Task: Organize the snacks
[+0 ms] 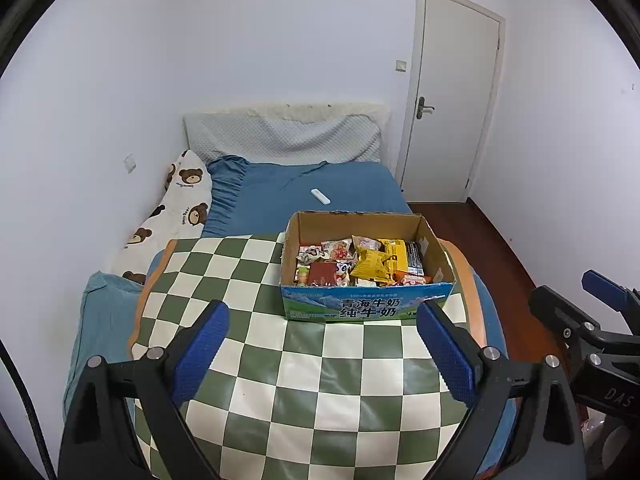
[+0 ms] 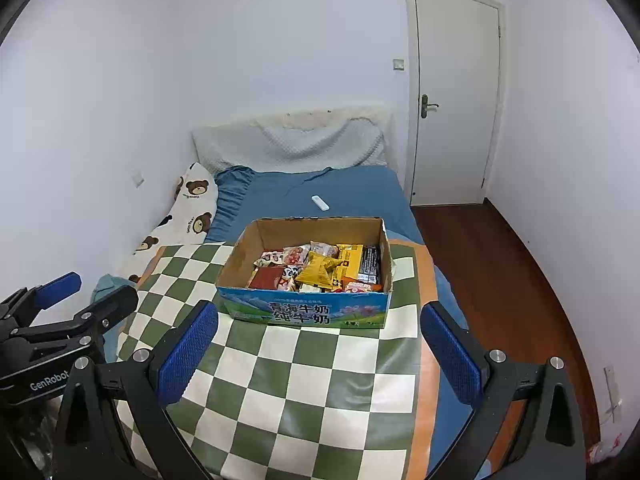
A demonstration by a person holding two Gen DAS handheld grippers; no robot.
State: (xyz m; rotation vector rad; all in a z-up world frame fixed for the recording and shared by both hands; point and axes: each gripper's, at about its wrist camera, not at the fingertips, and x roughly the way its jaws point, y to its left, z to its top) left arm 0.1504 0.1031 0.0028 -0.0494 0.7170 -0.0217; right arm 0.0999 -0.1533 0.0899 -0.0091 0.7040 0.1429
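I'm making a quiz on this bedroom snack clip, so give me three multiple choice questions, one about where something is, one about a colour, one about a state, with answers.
1. Where does the cardboard box of snacks stand?
A. on the checkered mat
B. on the wooden floor
C. against the door

2. What colour are the mat's squares?
A. red and black
B. green and cream
C. blue and yellow

3. How do the two grippers stand?
A. both open, holding nothing
B. both shut on snack packs
C. one shut on the remote

Answers:
1 A: the box sits on the mat's far end, on the bed.
2 B: green and cream squares alternate across it.
3 A: the left gripper and the right gripper have pads wide apart, with only the mat between them.
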